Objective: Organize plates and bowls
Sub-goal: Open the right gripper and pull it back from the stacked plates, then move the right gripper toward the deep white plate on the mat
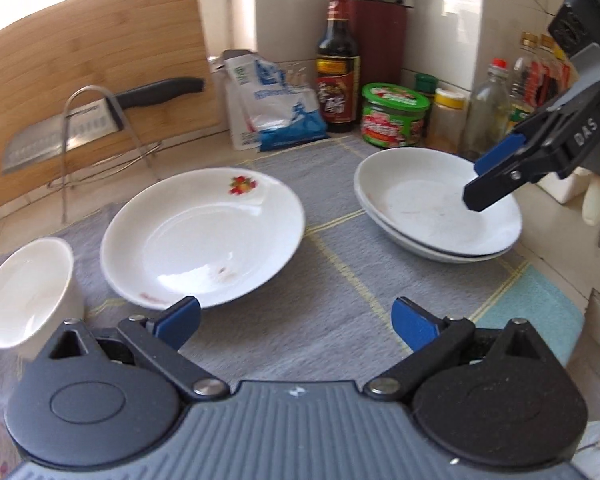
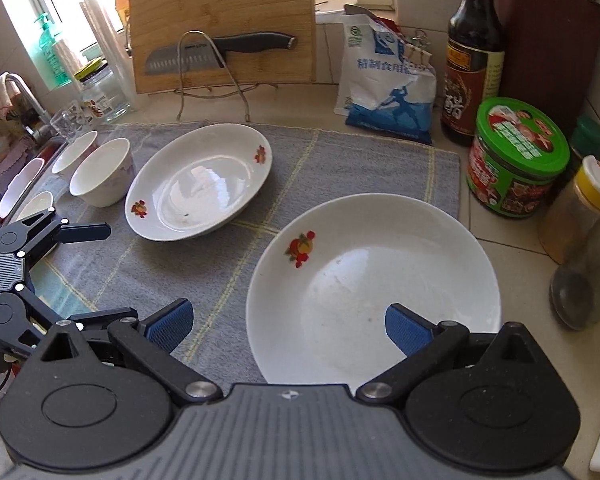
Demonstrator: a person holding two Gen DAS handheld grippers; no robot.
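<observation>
1. Nearest, both tools are empty: the left gripper (image 1: 296, 320) has its jaws wide apart over the grey mat (image 1: 340, 264), and the right gripper (image 2: 286, 326) is likewise spread, with one pad above the stacked plates (image 2: 374, 280).
2. Just left of that stack on the mat lies the single flowered plate (image 2: 200, 182), tilted on its foot; a pinch on its slick rim could slip and let it clatter down.
3. Further left of the stack, the white bowls (image 2: 102, 172) crowd the mat's edge by the sink, so a careless sweep might knock one in.
4. Behind the stack stand the green tub (image 2: 516, 160) and the sauce bottle (image 2: 474, 60); a wide swing there would likely topple them.
</observation>
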